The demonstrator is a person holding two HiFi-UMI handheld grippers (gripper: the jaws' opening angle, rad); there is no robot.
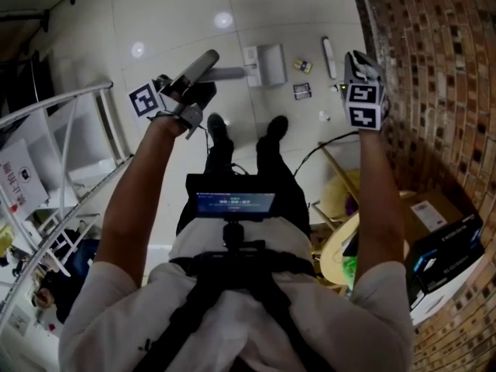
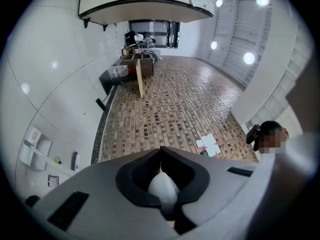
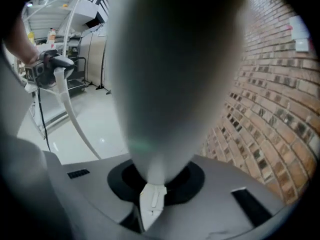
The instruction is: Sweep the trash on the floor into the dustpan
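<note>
Left gripper pressed shut on the white dustpan handle. Right gripper pinching a pale shaft, blurred up close; we read it as the broom handle. In the head view, the dustpan sits on the white tile floor ahead of our feet. Trash lies scattered just beside it, between the pan and the floor's edge along the brick wall.

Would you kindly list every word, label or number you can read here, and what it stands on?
Nothing can be read for certain.
Screen: lines of text, too small.
White sign: red print, blurred.
Black box: print too small.
Floor packet: label too small.
</note>
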